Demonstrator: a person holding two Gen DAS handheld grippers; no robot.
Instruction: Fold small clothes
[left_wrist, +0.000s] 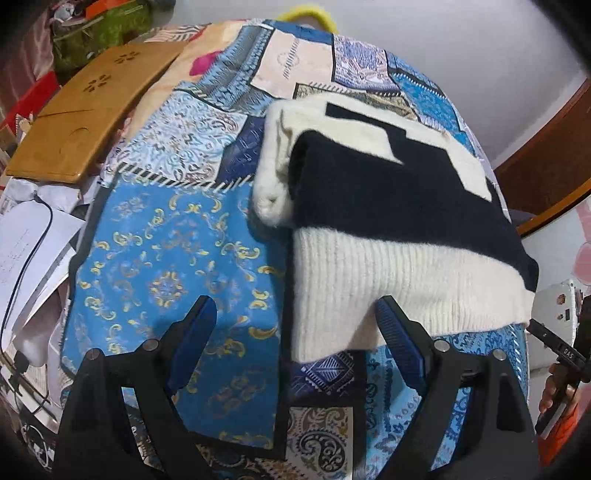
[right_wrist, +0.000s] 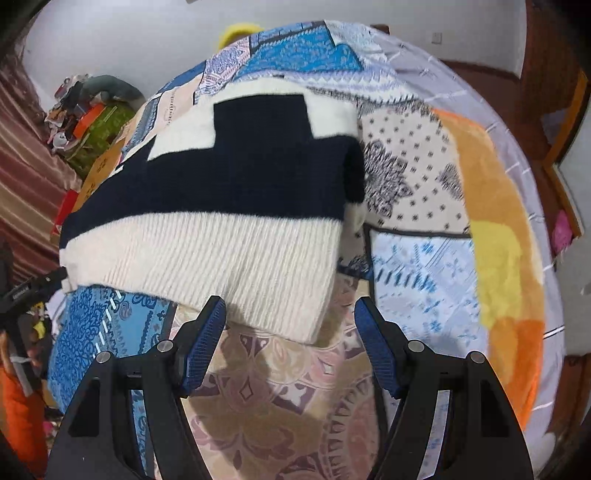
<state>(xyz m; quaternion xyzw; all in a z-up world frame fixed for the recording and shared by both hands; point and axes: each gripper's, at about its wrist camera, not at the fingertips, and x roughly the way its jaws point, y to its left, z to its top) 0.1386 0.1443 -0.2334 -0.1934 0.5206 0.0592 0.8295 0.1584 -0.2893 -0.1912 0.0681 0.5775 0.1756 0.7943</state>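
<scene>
Folded sweater (left_wrist: 388, 221) flat on patchwork bedspread (left_wrist: 166, 251). Left gripper (left_wrist: 295, 306) fingers apart, straddling sweater's near corner, gripping nothing. Right gripper (right_wrist: 290, 306) fingers apart, likewise empty.

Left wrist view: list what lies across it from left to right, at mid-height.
White papers → brown wooden board → blue patchwork quilt → folded cream and navy knitted sweater → brown wooden frame.
</scene>
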